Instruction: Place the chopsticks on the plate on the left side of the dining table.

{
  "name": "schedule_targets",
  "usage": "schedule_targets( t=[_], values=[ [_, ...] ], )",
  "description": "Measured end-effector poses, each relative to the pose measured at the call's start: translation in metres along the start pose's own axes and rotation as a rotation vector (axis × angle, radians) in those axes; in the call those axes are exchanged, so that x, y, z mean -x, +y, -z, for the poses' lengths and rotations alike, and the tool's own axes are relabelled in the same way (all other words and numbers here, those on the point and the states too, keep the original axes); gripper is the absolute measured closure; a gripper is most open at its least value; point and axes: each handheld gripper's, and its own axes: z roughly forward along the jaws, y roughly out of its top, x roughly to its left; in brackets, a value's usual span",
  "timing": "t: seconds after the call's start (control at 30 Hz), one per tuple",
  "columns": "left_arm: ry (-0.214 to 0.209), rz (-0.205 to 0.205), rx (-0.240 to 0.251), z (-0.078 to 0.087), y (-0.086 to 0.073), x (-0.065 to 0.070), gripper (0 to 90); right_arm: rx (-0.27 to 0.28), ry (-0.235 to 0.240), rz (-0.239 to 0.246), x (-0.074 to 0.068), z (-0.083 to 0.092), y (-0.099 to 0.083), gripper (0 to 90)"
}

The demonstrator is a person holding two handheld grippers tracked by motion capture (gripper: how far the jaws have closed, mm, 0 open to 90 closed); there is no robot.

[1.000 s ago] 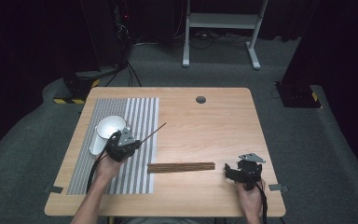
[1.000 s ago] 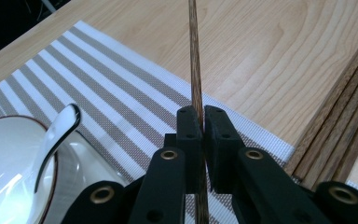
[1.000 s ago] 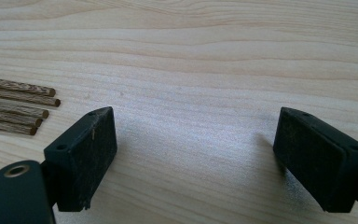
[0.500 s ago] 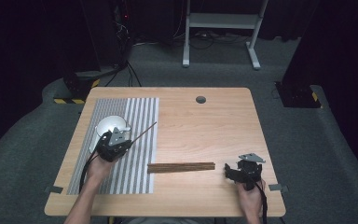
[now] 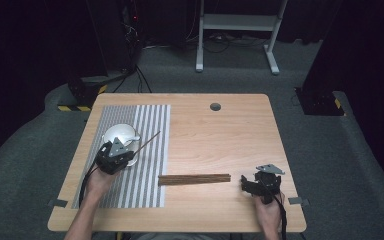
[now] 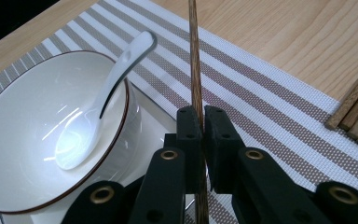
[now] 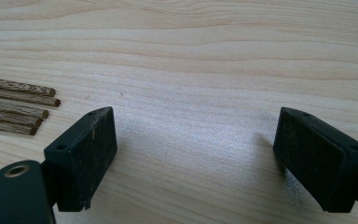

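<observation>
A bowl (image 5: 118, 136) sits on a placemat (image 5: 150, 125) at the table's (image 5: 220, 135) left side, with 1 spoon (image 6: 102, 98) in it. A row of chopsticks (image 5: 194, 178) lies on the table right of the placemat.

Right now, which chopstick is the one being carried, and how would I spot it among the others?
Start at the striped placemat on the left of the wooden table, where a white bowl holds a spoon. Beside that bowl, the left gripper is clamped on one dark chopstick. Unlike the bundle of chopsticks lying flat mid-table, it is alone and angled out from the jaws.
</observation>
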Motion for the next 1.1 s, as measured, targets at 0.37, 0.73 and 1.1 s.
schedule_targets(
  t=[0.37, 0.73, 1.1],
  values=[
    [0.026, 0.004, -0.029, 0.001, -0.01, -0.006, 84.7, 0.0, -0.001, 0.0, 0.0, 0.0, 0.0, 13.0],
    [0.038, 0.023, -0.056, -0.001, -0.021, -0.014, 84.7, 0.001, 0.0, 0.0, 0.0, 0.0, 0.0, 13.0],
    [0.037, 0.049, -0.088, -0.008, -0.031, -0.022, 84.7, 0.0, -0.001, 0.0, 0.0, 0.0, 0.0, 13.0]
  ],
)
